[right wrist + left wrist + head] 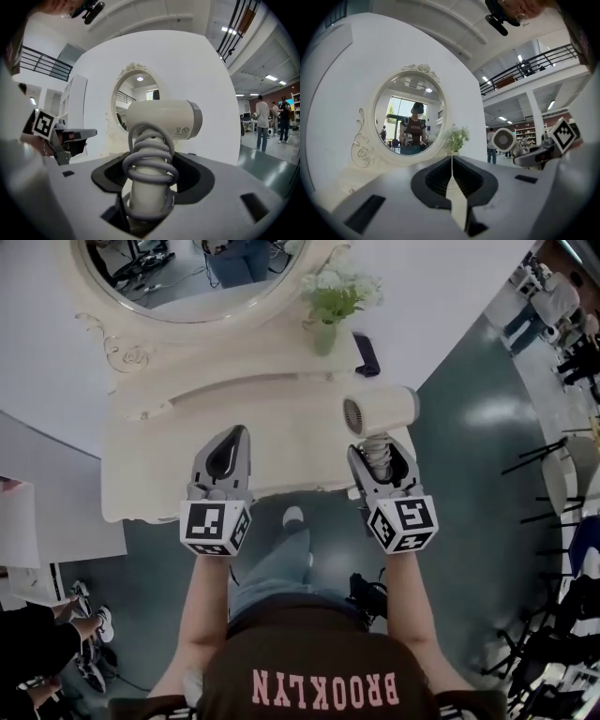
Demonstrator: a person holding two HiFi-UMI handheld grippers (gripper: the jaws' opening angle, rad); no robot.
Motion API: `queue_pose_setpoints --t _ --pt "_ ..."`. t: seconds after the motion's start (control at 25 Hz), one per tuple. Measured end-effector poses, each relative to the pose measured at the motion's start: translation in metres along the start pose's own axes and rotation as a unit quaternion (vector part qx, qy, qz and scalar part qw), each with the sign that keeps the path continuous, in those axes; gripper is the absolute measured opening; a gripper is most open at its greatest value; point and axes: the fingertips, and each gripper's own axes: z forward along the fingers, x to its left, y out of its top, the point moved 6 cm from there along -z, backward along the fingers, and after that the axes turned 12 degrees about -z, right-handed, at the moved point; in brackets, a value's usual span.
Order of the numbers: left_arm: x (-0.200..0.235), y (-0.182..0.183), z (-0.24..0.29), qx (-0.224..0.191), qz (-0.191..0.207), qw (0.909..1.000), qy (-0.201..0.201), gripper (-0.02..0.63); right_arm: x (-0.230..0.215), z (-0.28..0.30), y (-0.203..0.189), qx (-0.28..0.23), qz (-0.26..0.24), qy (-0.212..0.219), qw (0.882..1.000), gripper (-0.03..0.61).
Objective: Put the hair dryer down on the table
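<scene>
A white hair dryer (380, 411) is held upright over the right end of the cream dressing table (281, 413), its barrel lying sideways with the grille facing left. My right gripper (380, 454) is shut on its handle, which has the grey cord coiled around it (150, 171). In the right gripper view the barrel (164, 119) stands just above the jaws. My left gripper (233, 435) hovers over the table's front edge, left of the dryer, shut with nothing in it. In the left gripper view its tips (451, 159) meet, and the dryer (504, 139) shows off to the right.
An oval mirror (187, 277) stands at the back of the table, with a vase of flowers (330, 306) and a dark flat object (367, 353) at the back right. A person's shoes (89, 624) are at the lower left; black chairs (553, 474) stand to the right.
</scene>
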Motion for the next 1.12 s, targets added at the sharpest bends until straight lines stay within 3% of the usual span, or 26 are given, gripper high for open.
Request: queue_pose_setpoints --t 0.4,0.72,1.12 --pt "0.023 -0.010 0.039 -0.003 -0.015 0.9990 0.042 0.008 -0.010 0.067 -0.029 0.064 -0.050 0.111 0.991 0.261" --pt "0.059 -0.012 0.069 -0.008 -0.032 0.9970 0.070 0.008 -0.005 0.130 -0.064 0.151 -0.120 0.220 0.956 0.261" --pt "0.096 -0.024 0.092 0.010 -0.040 0.9943 0.099 0.008 0.006 0.181 -0.113 0.242 -0.112 0.260 0.928 0.261"
